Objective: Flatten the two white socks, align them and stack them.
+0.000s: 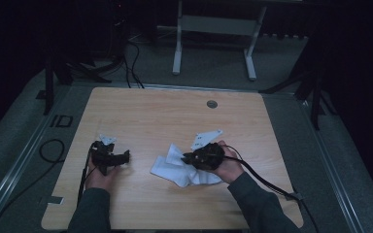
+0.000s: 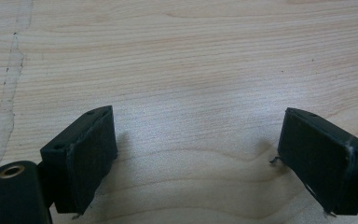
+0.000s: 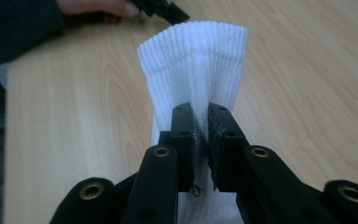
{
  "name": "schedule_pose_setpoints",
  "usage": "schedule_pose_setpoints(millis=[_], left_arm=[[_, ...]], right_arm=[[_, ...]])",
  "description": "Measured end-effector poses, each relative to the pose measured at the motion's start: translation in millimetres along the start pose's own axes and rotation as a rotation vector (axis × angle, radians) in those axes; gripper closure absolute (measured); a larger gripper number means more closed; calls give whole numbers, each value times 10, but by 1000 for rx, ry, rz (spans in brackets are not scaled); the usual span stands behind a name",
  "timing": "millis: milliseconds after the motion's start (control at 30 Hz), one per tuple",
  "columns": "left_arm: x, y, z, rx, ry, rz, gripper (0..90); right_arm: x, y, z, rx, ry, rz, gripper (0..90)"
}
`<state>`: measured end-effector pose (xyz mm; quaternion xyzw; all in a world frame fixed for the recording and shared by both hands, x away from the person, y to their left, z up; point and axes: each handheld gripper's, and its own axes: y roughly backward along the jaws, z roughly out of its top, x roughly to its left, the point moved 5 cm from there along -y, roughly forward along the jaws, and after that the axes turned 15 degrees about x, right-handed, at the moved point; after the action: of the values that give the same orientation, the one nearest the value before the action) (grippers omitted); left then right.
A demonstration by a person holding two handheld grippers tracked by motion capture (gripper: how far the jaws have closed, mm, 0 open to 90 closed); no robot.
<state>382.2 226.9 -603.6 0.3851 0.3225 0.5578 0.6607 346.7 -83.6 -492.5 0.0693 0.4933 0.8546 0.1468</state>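
Sock point(image 3: 193, 65) is the thing in play here, a white ribbed one. The right gripper point(image 3: 200, 135) has its two black jaws pinched nearly together on the fabric, so the knit bunches into a fold right between the pads. From those fingers the ribbed cuff runs straight ahead and fans out wider past the tips, while more of the white knit drops away under the jaws toward the bottom of the right gripper view.

From the high view, the right gripper point(image 1: 190, 158) sits on the white sock point(image 1: 172, 167), which lies crumpled on the wooden table point(image 1: 160, 114). The cloth spreads out just beyond the fingertips and back under the right hand point(image 1: 228, 167).

Over on the other side, the left gripper point(image 2: 196, 154) has its jaws spread wide, with only bare wood between the pads, so it's gripping nothing. In the high view the left gripper point(image 1: 121, 156) rests low over the table in the left hand point(image 1: 99, 174), tips pointing toward the sock, which is near but clearly apart from them. The sock sits between the two sets of fingertips, held at the right ones.
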Motion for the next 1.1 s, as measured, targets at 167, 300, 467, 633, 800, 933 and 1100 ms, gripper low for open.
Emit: schedule_pose_setpoints(millis=[167,300,467,633,800,933,1100], left_arm=[[0,0,0,0,0,0,116],[0,0,0,0,0,0,116],[1,0,0,0,0,0,116],[0,0,0,0,-1,0,116],[0,0,0,0,-1,-1,116],[0,0,0,0,0,0,116],[0,0,0,0,0,0,116]], right_arm=[[8,-214,7,26,-21,-9,812],[6,-289,24,28,-34,-11,813],[29,-231,124,14,-32,-20,813],[82,-348,212,26,-16,-28,813],[88,-537,200,55,-24,-18,813],[80,-684,163,97,-44,-21,810],[80,-790,122,134,-62,-11,801]])
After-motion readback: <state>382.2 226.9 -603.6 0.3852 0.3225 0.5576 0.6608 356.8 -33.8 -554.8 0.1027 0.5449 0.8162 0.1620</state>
